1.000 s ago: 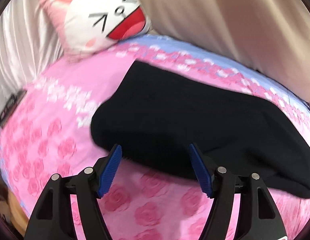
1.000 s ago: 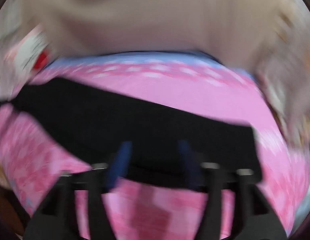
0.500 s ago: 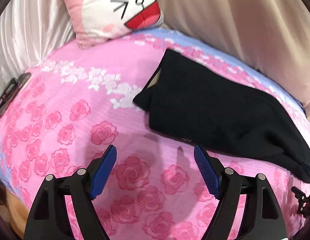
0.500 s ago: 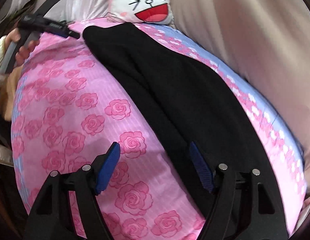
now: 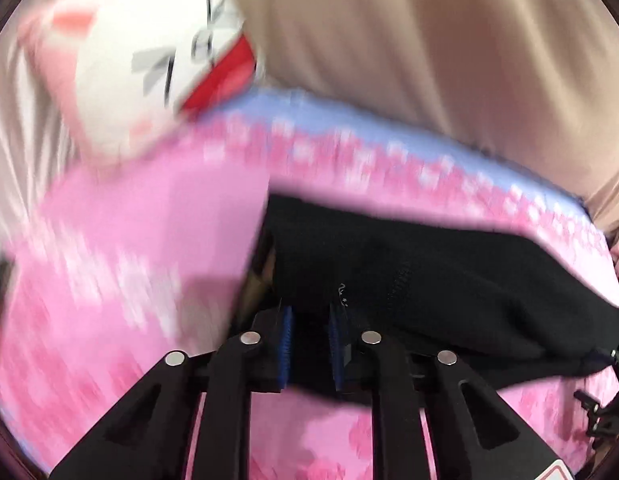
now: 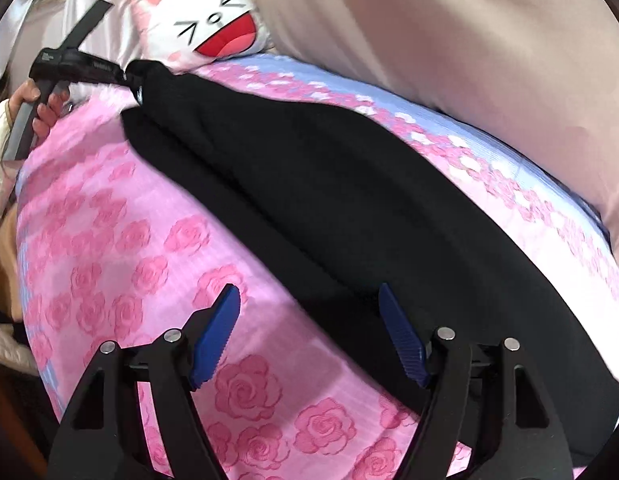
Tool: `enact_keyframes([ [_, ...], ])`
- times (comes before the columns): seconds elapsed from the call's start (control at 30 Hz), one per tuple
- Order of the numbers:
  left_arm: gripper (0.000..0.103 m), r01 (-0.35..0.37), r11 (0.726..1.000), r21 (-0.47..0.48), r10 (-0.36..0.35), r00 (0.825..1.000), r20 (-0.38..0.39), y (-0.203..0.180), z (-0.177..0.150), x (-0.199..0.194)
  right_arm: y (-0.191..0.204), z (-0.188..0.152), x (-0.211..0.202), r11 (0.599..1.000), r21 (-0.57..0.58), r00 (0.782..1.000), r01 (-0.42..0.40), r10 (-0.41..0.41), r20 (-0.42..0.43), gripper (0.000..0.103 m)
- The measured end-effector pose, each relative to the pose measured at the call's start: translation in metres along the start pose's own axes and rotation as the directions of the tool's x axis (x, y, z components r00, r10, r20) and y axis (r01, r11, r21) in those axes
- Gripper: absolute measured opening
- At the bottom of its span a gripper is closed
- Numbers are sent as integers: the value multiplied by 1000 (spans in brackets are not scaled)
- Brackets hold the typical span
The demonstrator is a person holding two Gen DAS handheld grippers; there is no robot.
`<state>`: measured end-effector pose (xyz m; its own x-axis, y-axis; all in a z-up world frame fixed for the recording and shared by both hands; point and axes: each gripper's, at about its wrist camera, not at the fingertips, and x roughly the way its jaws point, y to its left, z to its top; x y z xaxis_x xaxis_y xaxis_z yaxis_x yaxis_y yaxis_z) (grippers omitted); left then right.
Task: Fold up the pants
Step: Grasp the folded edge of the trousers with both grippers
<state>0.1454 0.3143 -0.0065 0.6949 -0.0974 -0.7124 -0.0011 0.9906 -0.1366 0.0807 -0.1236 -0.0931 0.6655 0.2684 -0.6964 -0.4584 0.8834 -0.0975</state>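
Observation:
The black pants (image 6: 329, 184) lie lengthwise on a bed with a pink rose-print sheet (image 6: 109, 216). My left gripper (image 5: 311, 334) is shut on the waist end of the pants (image 5: 429, 272) and lifts it slightly; it also shows in the right wrist view (image 6: 127, 76) at the far end, held by a hand. My right gripper (image 6: 309, 320) is open and empty, low over the near part of the pants, its right finger over the cloth and its left finger over the sheet. The left wrist view is blurred.
A white and pink cat-face pillow (image 6: 205, 28) lies at the head of the bed, just beyond the pants. A beige curtain (image 6: 449, 40) hangs along the far side. The bed's near edge (image 6: 29, 300) is at the left.
My left gripper has moved forward from the bare sheet to the waist end and shut on it. My right gripper has shifted slightly and stays open.

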Motion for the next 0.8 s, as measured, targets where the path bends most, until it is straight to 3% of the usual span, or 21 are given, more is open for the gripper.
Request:
enact_keyframes([
  [0.07, 15, 26, 1000, 4, -26, 998, 54, 3, 17, -18, -4, 1, -6, 1000, 11, 1000, 10, -10, 18, 70],
  [0.1, 15, 17, 1000, 9, -17, 999, 42, 6, 19, -16, -7, 0, -7, 1000, 14, 1000, 19, -19, 16, 71],
  [0.17, 19, -37, 999, 18, 38, 999, -37, 14, 7, 5, -13, -8, -5, 999, 27, 999, 40, -40, 2, 71],
  [0.2, 20, -52, 999, 7, 52, 991, -126, 23, -10, 29, -17, -13, -5, 998, 39, 999, 48, -48, -8, 71],
  [0.27, 20, -102, 995, -9, 97, 969, -229, 37, -45, 60, -24, -22, -7, 997, 65, 999, 46, -44, -19, 71],
  [0.3, 24, -100, 995, 2, 99, 985, -141, 36, -52, 51, -27, -25, -8, 997, 69, 999, 41, -40, -22, 71],
  [0.33, 29, -120, 993, 16, 122, 986, -110, 31, -59, 43, -28, -27, -9, 997, 68, 999, 37, -36, -26, 71],
  [0.4, 58, -167, 986, 18, 168, 980, -107, 25, -68, 39, -30, -32, -8, 999, 40, 999, 26, -25, -35, 71],
  [0.47, 65, -184, 983, 1, 183, 975, -123, 23, -77, 41, -29, -36, -6, 1000, -9, 999, 14, -15, -41, 71],
  [0.67, 62, -161, 982, -101, 150, 983, -109, 25, -76, 42, -38, -41, -5, 998, -14, 996, -59, 58, -61, 57],
  [0.73, 61, -198, 977, -85, 188, 976, -114, 18, -69, 51, -39, -41, -8, 998, -24, 997, -52, 51, -51, 55],
  [0.8, 35, -209, 975, -79, 200, 973, -111, 14, -60, 57, -38, -39, -16, 995, -15, 995, -95, 95, -21, 55],
])
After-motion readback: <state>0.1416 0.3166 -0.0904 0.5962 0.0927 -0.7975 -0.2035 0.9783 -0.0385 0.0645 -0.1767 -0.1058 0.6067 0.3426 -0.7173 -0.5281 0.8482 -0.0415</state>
